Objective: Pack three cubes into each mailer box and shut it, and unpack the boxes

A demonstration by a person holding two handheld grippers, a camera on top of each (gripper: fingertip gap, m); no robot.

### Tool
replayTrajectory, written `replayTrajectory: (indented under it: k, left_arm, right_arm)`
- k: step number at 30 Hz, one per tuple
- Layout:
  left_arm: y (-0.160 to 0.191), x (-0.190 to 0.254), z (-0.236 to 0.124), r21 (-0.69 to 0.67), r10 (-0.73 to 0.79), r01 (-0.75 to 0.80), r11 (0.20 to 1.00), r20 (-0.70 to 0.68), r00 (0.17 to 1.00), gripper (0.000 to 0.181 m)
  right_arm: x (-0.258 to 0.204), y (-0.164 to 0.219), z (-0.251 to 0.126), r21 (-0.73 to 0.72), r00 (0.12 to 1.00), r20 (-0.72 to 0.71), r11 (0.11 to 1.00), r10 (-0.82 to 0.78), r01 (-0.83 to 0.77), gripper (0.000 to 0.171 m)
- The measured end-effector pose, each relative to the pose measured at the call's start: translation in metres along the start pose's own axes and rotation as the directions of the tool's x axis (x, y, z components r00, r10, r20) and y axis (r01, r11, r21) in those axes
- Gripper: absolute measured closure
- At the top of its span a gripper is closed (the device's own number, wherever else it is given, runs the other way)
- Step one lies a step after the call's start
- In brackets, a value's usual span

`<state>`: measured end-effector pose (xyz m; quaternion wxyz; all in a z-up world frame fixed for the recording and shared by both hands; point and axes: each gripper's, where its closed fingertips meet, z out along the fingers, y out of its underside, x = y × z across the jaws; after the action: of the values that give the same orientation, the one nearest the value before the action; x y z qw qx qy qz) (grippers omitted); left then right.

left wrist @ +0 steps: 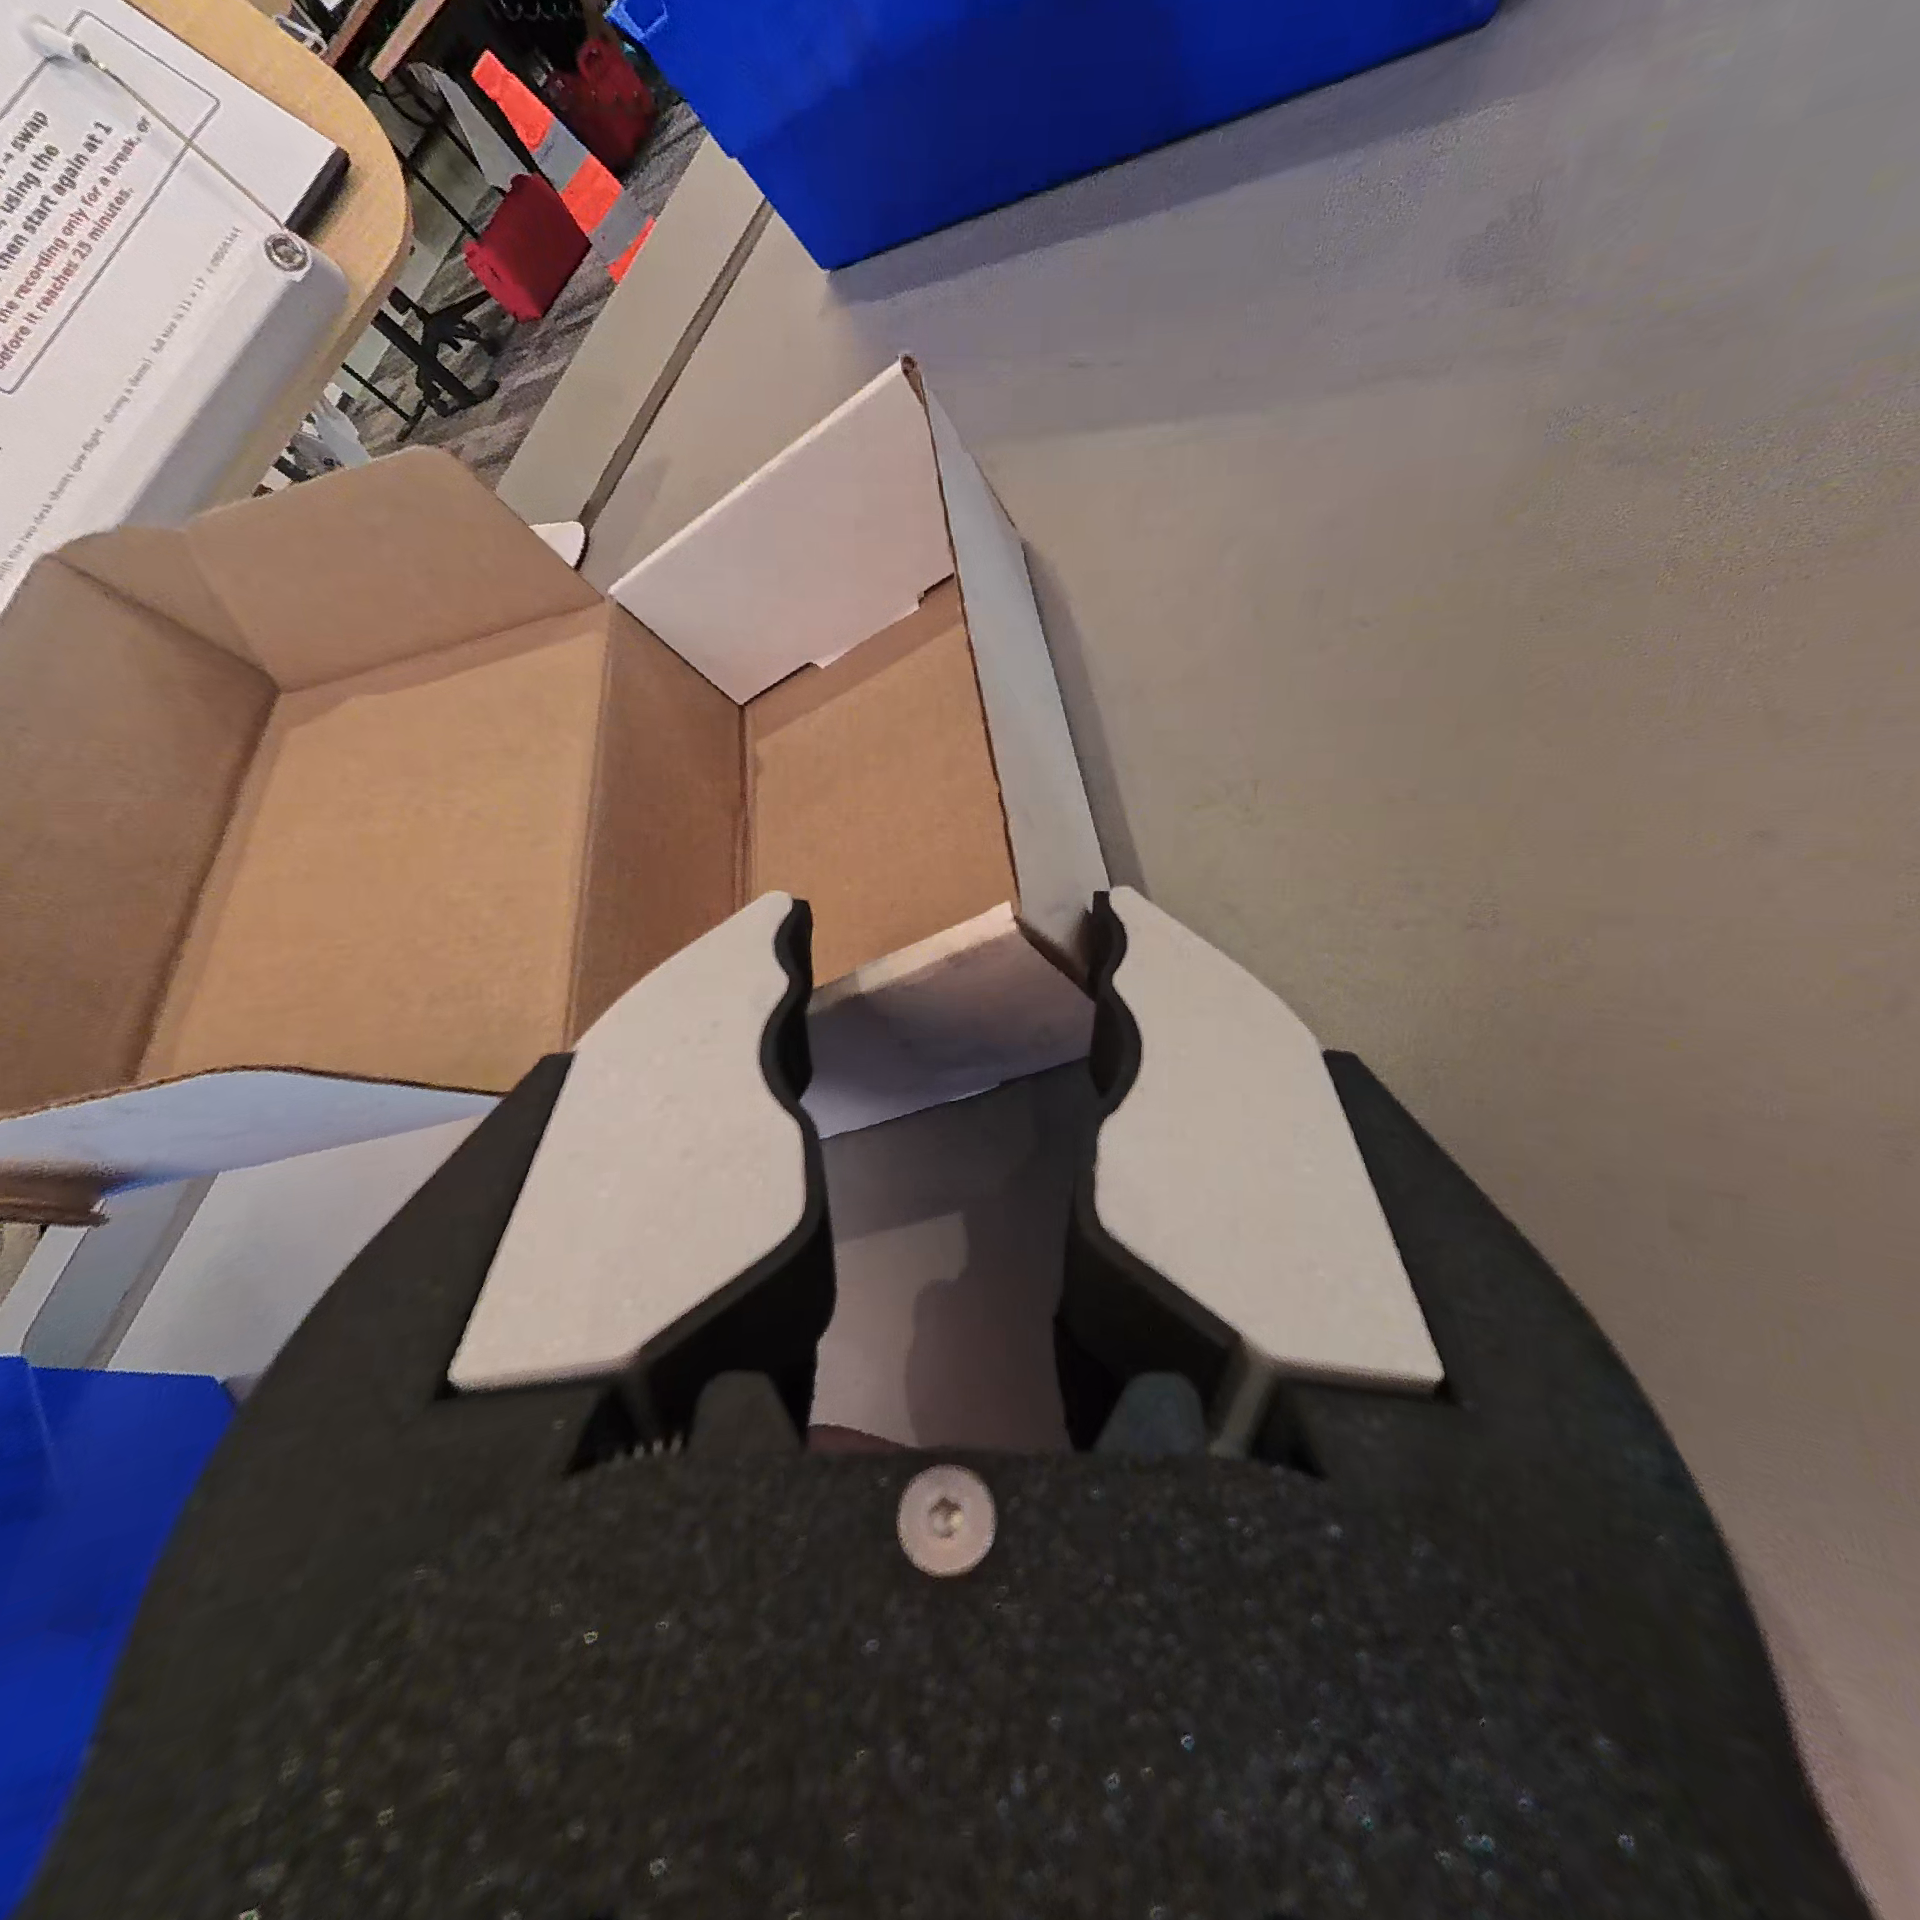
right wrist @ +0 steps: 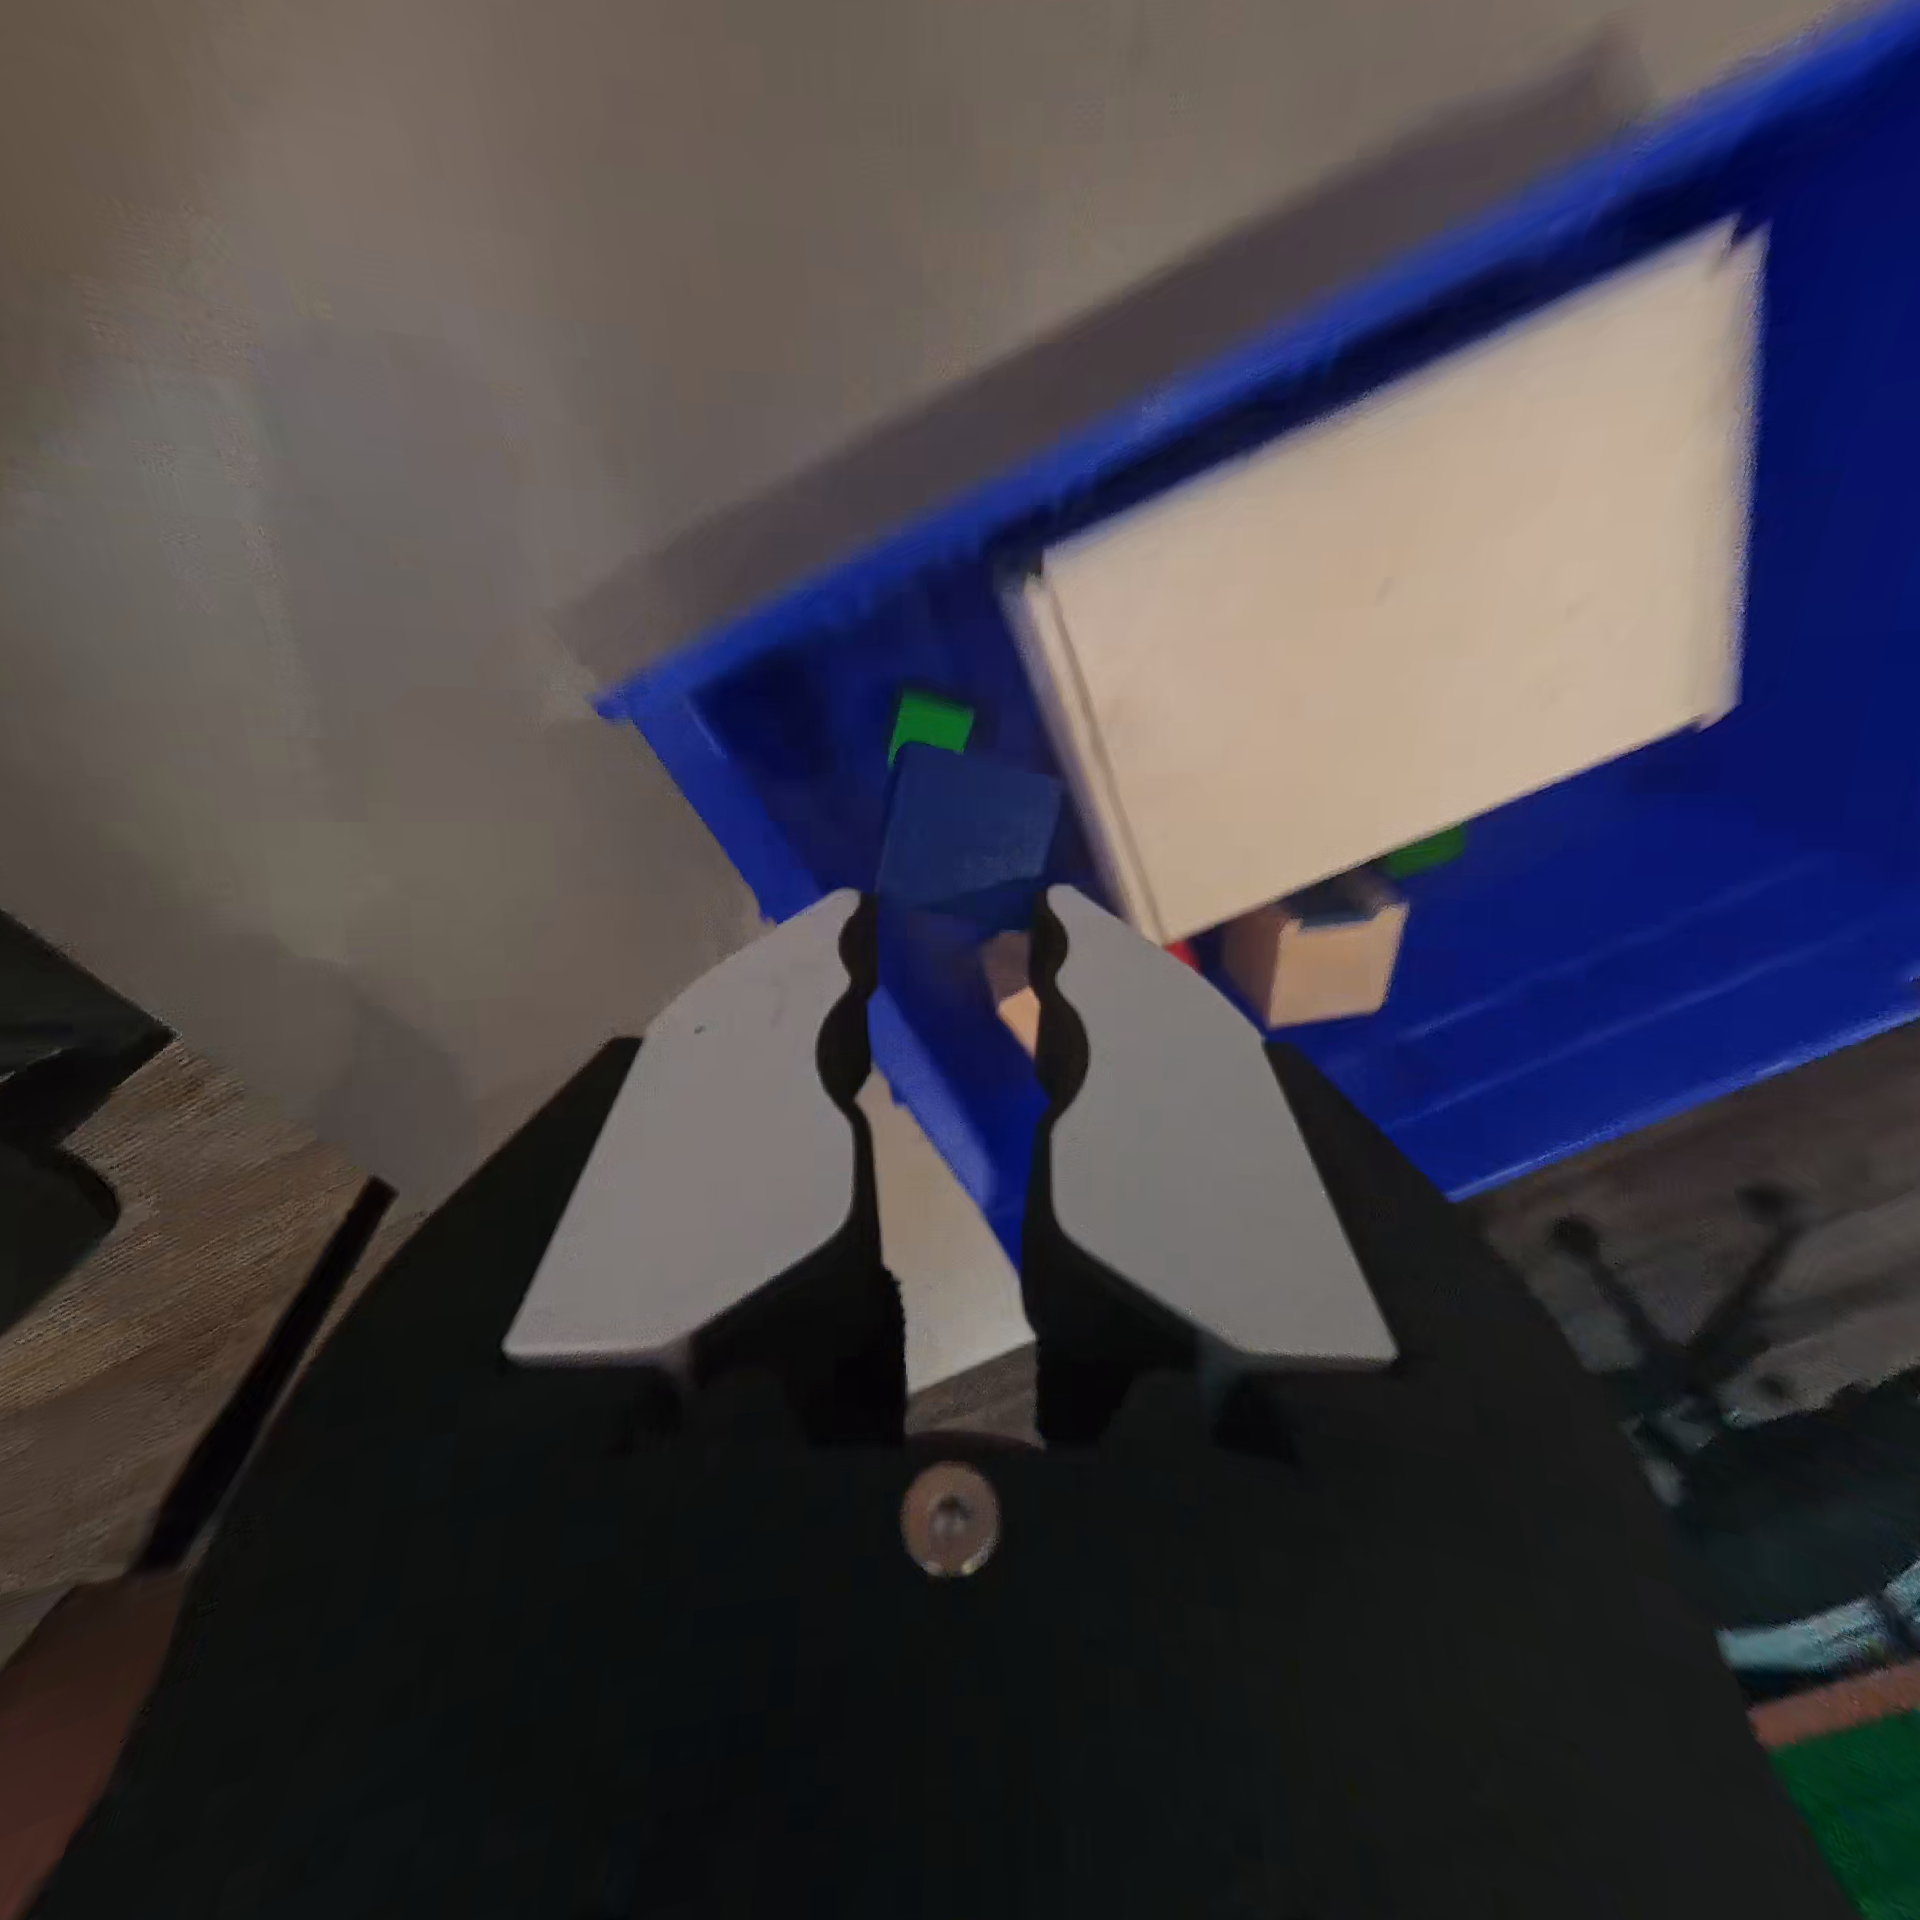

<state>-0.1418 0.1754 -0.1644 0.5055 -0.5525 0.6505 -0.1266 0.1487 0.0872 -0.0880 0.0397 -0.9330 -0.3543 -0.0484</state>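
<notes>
Left claw (left wrist: 951, 940): wide open, nothing between the fingers, hanging over the near corner of the open mailer box (left wrist: 582, 790). Right fingertip (left wrist: 1117, 935) just beside the box's white side wall, touching or not cannot be told. Box resting on the grey surface (left wrist: 1455, 727), brown inside, white outside, with no cube seen within. Lid thrown back to the left, lying open and showing its brown inner face; long axis of the box running away from the camera and slightly to the left. Blue bin (left wrist: 987, 114) farther back on the same surface.

Right claw (right wrist: 951, 904): closed on a blue cube (right wrist: 966, 831), held at the very fingertips, tilted with one corner turned toward the camera. Held above the corner of a blue bin (right wrist: 1558, 1039), picture blurred. Inside the bin: closed white mailer box (right wrist: 1392, 582) lying flat, green cube (right wrist: 930, 719) behind the held one, wooden cube (right wrist: 1335, 961) near the white box's lower edge.
</notes>
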Motion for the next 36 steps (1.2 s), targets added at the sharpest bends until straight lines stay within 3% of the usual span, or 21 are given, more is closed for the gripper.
replayTrajectory:
  k: [4, 11, 14, 17, 19, 21, 23, 24, 27, 30, 34, 36]
  left_arm:
    - [0.000, 0.000, 0.000, -0.002, 0.000, 0.000, 1.000, 0.001, 1.000, 0.131]
    - [0.002, 0.000, -0.004, -0.007, -0.024, 0.024, 1.000, -0.039, 0.999, 0.132]
    - [0.001, 0.001, -0.011, -0.010, -0.119, 0.118, 0.993, -0.106, 0.987, 0.133]
    - [0.005, -0.008, -0.025, -0.029, -0.259, 0.257, 0.966, -0.102, 0.960, 0.129]
    - [0.000, -0.023, -0.040, 0.000, -0.405, 0.406, 0.914, -0.081, 0.911, 0.131]
    - [-0.004, -0.055, -0.052, 0.040, -0.555, 0.555, 0.831, 0.002, 0.832, 0.137]
    - [-0.002, -0.093, -0.058, 0.073, -0.671, 0.667, 0.742, 0.108, 0.734, 0.137]
    - [0.003, -0.109, -0.058, 0.070, -0.709, 0.709, 0.702, 0.156, 0.687, 0.136]
    - [0.016, -0.138, -0.042, 0.035, -0.775, 0.789, 0.613, 0.217, 0.593, 0.133]
    - [0.018, -0.151, -0.028, 0.026, -0.828, 0.842, 0.539, 0.197, 0.524, 0.141]
    - [0.012, -0.156, -0.017, 0.032, -0.847, 0.859, 0.512, 0.186, 0.498, 0.161]
    - [0.008, -0.157, -0.011, 0.041, -0.859, 0.868, 0.494, 0.178, 0.480, 0.172]
  right_arm:
    - [-0.001, 0.039, 0.049, -0.119, 0.998, 0.053, 0.993, 0.033, -0.026, 0.143]
    - [0.011, 0.048, 0.098, -0.206, 0.996, 0.020, 0.975, 0.084, -0.078, 0.143]
    - [0.011, 0.050, 0.095, -0.183, 0.991, 0.015, 0.975, 0.135, -0.130, 0.135]
    - [0.010, 0.044, 0.063, -0.107, 0.980, -0.101, 0.978, 0.169, -0.180, 0.129]
    - [0.005, 0.014, 0.029, 0.053, 0.966, -0.194, 0.985, 0.169, -0.162, 0.128]
    - [-0.013, -0.050, -0.005, 0.328, 0.965, -0.192, 0.938, 0.178, -0.108, 0.128]
    - [-0.043, -0.129, -0.031, 0.600, 0.986, -0.059, 0.795, 0.157, -0.090, 0.128]
    - [-0.057, -0.162, -0.035, 0.670, 0.991, 0.035, 0.732, 0.131, -0.121, 0.127]
    - [-0.041, -0.226, -0.014, 0.659, 0.968, 0.126, 0.711, 0.217, -0.245, 0.122]
    - [-0.007, -0.269, 0.009, 0.646, 0.949, 0.129, 0.702, 0.289, -0.301, 0.130]
    - [0.002, -0.299, 0.033, 0.596, 0.930, 0.191, 0.716, 0.315, -0.365, 0.139]
    - [-0.001, -0.299, 0.042, 0.563, 0.928, 0.179, 0.740, 0.325, -0.368, 0.154]
